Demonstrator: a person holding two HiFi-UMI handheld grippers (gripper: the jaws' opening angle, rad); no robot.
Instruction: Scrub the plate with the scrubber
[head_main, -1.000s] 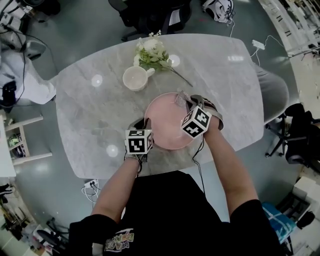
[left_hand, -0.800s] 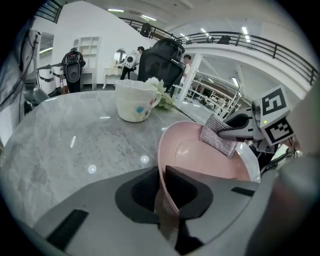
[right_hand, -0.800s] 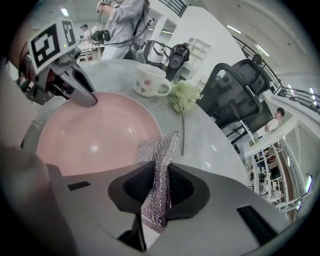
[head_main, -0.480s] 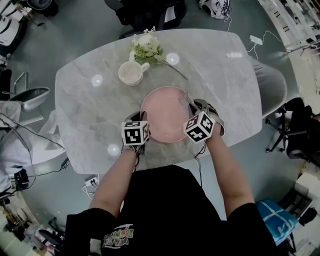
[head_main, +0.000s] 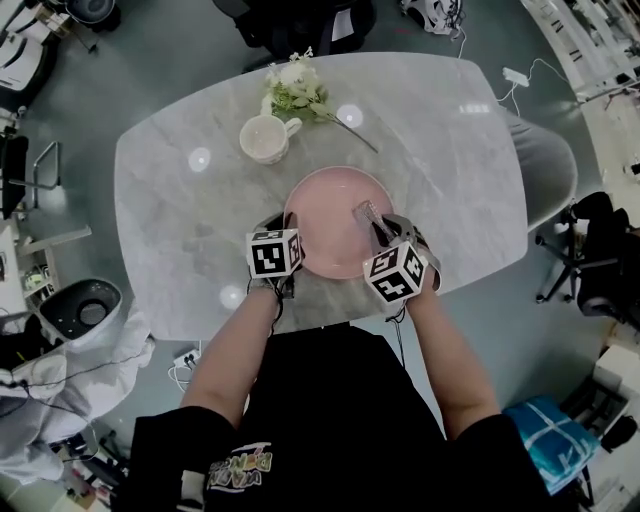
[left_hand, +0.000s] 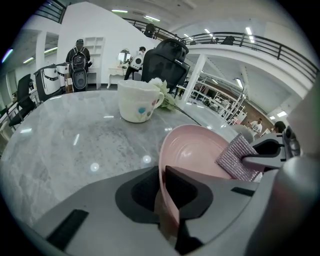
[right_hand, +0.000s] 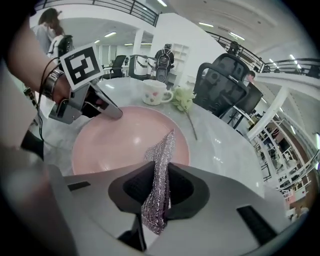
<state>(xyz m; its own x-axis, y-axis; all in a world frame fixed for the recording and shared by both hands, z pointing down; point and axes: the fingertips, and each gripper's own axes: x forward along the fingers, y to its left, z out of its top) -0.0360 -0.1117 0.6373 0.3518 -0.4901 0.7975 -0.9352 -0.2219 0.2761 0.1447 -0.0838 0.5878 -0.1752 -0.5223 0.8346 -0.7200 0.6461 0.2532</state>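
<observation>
A pink plate lies on the marble table near its front edge. My left gripper is shut on the plate's left rim, which stands between its jaws. My right gripper is shut on a silvery mesh scrubber, whose free end hangs over the plate's right inner side. In the right gripper view the left gripper shows clamped on the plate's far rim. The left gripper view shows the scrubber against the plate's bowl.
A white mug stands behind the plate, with a sprig of white flowers lying beyond it. Office chairs and a white seat ring the table. Other people stand in the room's background.
The right gripper has drawn the scrubber back and down over the plate's right side. The left gripper keeps its hold on the rim. The head view has shifted slightly.
</observation>
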